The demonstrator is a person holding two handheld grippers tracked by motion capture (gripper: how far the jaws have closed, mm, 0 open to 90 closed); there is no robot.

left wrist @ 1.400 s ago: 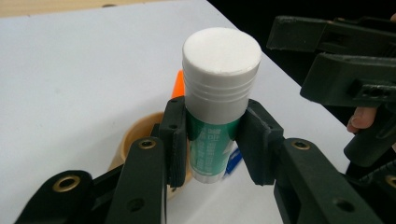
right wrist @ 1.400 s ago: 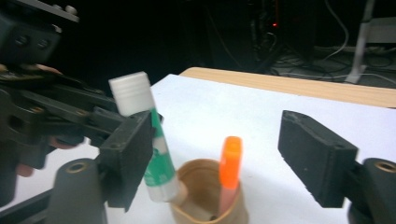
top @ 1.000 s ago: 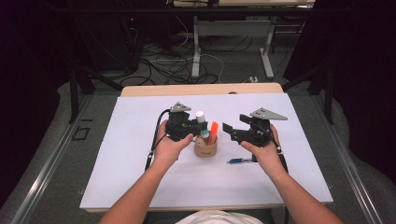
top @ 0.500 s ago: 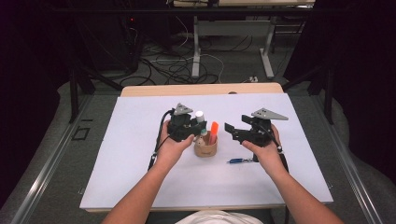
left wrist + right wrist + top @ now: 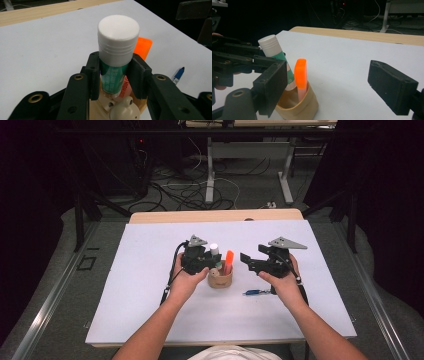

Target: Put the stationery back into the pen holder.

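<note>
The left gripper (image 5: 113, 72) is closed on a glue stick (image 5: 115, 57), its two black jaws pressing the green-labelled body just under the ribbed white cap. In the left gripper view the label carries white print too blurred to read; on the pinkish barrel beside it, red capitals read "HIGH" before the rest disappears behind the jaw. The stick leans, with its lower end inside a small tan holder (image 5: 299, 106), its cap tipped toward 11 o'clock in the right gripper view. An orange-capped highlighter (image 5: 300, 75) stands nearly upright in the same holder, just beside the glue stick at its 3 o'clock. A rounded cream knob (image 5: 125, 112) sits on the holder's near edge in the left gripper view.

In the high view the holder (image 5: 220, 279) rests near the middle of the white table sheet (image 5: 125, 285), the left gripper (image 5: 206, 260) at its 10 o'clock and the right gripper (image 5: 248, 261) at its 2 o'clock. The right gripper (image 5: 342, 77) is spread wide and holds nothing, its jaws to either side of open sheet, near the holder but not touching it. A blue pen (image 5: 253, 292) lies flat at the holder's 4 o'clock, under the right hand (image 5: 281, 282)
</note>
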